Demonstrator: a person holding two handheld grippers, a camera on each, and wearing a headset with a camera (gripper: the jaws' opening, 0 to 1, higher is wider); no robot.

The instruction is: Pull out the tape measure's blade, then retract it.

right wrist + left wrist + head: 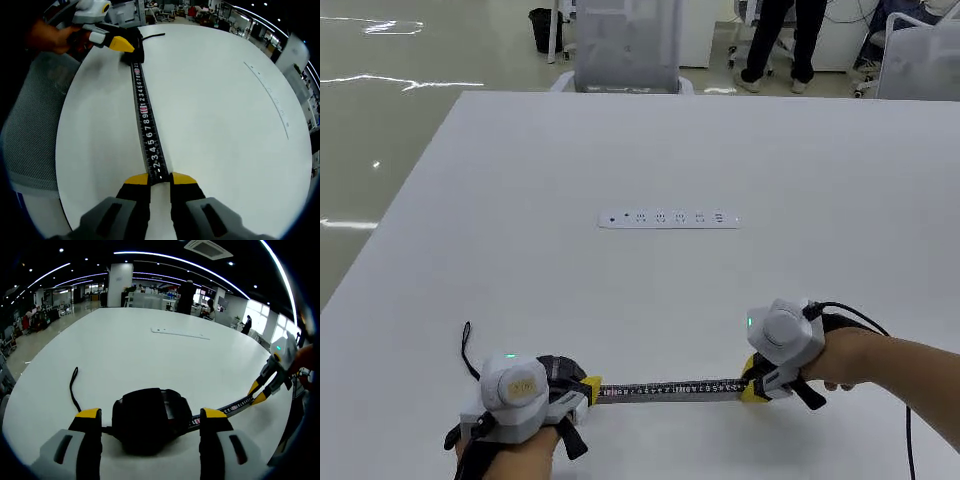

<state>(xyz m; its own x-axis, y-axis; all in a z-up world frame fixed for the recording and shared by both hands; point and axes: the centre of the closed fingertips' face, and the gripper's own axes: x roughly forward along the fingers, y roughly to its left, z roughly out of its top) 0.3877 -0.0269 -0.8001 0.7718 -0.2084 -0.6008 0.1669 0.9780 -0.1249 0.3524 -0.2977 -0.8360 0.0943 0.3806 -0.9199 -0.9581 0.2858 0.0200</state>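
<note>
A black tape measure case sits between the yellow-tipped jaws of my left gripper, which is shut on it at the table's near left. Its black wrist strap trails on the table to the left. The black blade with white numbers stretches flat over the table to my right gripper, which is shut on the blade's tip. In the head view the right gripper is near the front edge, and it appears in the left gripper view at the far right.
A white power strip lies flat in the middle of the white table. A grey chair stands at the far edge, and a person's legs are beyond it. A mesh chair back is left of the table edge.
</note>
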